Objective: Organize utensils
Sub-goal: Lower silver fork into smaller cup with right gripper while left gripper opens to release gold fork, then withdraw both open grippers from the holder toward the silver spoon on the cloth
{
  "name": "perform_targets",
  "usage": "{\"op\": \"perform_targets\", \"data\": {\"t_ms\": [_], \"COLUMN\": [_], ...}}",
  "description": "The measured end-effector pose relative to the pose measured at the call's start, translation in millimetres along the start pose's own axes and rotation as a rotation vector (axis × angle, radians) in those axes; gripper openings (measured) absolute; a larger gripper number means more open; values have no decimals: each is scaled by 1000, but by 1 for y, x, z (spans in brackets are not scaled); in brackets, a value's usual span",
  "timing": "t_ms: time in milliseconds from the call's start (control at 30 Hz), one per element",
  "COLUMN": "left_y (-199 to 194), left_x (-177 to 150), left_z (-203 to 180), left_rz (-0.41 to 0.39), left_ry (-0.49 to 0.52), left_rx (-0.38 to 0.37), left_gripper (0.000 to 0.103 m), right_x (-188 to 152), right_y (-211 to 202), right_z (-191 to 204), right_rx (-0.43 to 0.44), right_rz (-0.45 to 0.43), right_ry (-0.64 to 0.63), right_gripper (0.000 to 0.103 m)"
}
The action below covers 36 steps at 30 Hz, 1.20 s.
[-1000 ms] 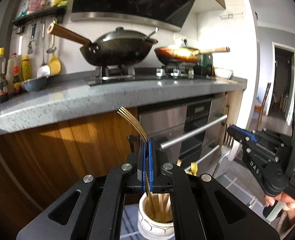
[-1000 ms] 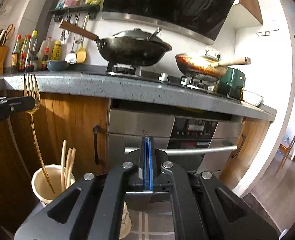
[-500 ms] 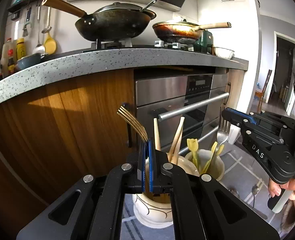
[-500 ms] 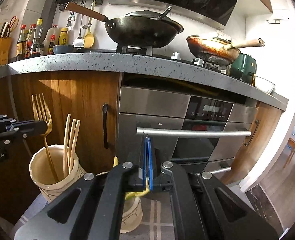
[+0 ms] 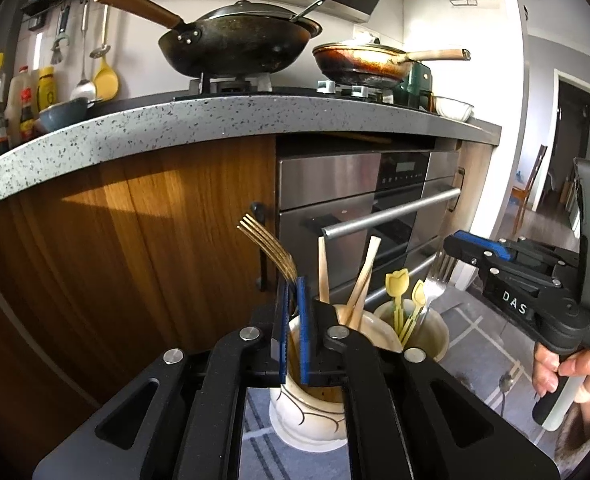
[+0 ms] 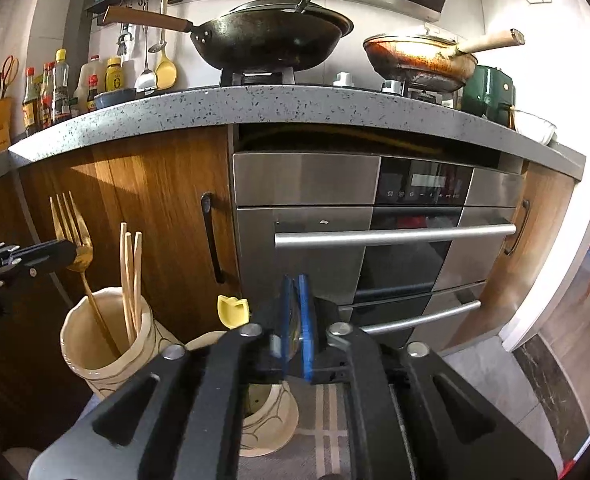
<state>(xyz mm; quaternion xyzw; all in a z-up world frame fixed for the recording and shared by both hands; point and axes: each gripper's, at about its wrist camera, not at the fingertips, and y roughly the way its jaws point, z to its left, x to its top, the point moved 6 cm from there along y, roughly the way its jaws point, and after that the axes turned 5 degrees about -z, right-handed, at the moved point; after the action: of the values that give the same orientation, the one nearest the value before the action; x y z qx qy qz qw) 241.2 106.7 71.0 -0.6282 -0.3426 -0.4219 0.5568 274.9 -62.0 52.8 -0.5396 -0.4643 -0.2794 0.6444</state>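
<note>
Left gripper first: from the left wrist view, low in the centre of the frame, we are seeing its blue pads parting around the gold fork, which is still standing between them with no clear squeeze on it. The fork's long axis is running steeply, tines leaning to the upper left, handle dropping straight down past the pads into the cream holder right beneath us. So the release is turning on that one line: handle already inside the holder, gripper directly above it. Just right of the pads we are seeing chopsticks in the same holder, and beyond it a second cup with yellow tulip picks and a silver fork. At the right edge the right gripper is hanging near that silver fork, a hand on its grip.

Turning to the right wrist view, we are looking at the right gripper opening too, low centre, though what lies between its blurred pads we cannot tell. This view is showing what the other hides: the gold fork side-on at the left, its handle reaching deep into the cream holder beside the chopsticks, with the left gripper at its neck.
</note>
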Motion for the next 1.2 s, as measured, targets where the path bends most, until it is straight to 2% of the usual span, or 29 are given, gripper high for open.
{"op": "perform_targets", "data": {"t_ms": [67, 133, 233, 400, 467, 533, 600, 633, 767, 900, 1200], "left_y": [-4, -8, -15, -33, -41, -47, -56, -58, -70, -76, -68], "left_x": [2, 2, 4, 6, 6, 5, 3, 2, -6, -21, -69], "left_z": [-1, -2, -7, -19, -24, -28, -33, -35, -45, -54, -74], "left_rz": [-14, -19, -33, -70, -84, -91, -101, -103, -102, -82, 9], "left_ry": [0, 8, 22, 53, 60, 63, 59, 56, 38, 25, 32], "left_rx": [4, 5, 11, 18, 10, 1, -12, -15, -38, -58, -107], "left_gripper": [25, 25, 31, 52, 59, 66, 77, 79, 89, 92, 93], "right_x": [3, 6, 9, 6, 4, 0, -4, -6, -20, -37, -90], "right_y": [-4, -10, -20, -39, -46, -57, -66, -69, -87, -100, -114], "right_z": [-1, -2, -5, -10, -12, -15, -20, -21, -31, -43, -90], "right_rx": [1, 4, 13, 20, 25, 33, 37, 40, 39, 22, -55], "right_rz": [-13, -21, -34, -45, -47, -54, -56, -56, -45, -30, 47], "right_ry": [1, 8, 26, 49, 53, 63, 78, 84, 99, 90, 122], "right_gripper": [26, 27, 39, 47, 53, 62, 67, 72, 78, 85, 86]}}
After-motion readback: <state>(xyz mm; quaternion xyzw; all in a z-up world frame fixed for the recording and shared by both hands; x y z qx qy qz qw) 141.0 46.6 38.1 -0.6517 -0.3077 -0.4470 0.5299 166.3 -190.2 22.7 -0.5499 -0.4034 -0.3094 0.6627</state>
